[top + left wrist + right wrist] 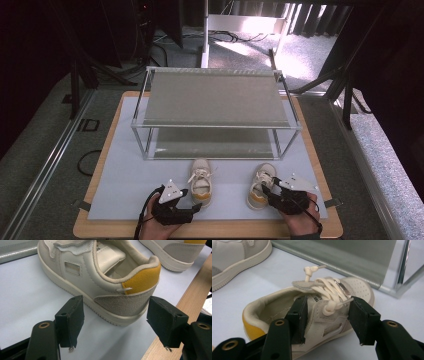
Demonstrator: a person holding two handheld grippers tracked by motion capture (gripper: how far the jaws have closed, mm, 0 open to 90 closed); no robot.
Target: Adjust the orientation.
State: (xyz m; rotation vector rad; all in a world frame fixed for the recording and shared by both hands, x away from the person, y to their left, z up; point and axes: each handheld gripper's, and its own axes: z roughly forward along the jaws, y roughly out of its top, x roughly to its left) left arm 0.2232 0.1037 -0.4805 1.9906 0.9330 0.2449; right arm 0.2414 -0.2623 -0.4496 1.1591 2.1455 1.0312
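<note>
High view: both cream shoes stand on the white mat (125,165) in front of the two-level rack (215,112), whose shelves are bare. The left shoe (201,181) lies at about two o'clock from the left gripper (192,209); the right gripper (264,189) is at the right shoe (260,192).

Left gripper view: the jaws are spread on either side of the yellow heel (142,280), not touching it.

Right gripper view: one jaw is inside the shoe opening and one outside (I cannot tell if they pinch). I judge that nothing is placed yet; lifting and shelving remain.
</note>
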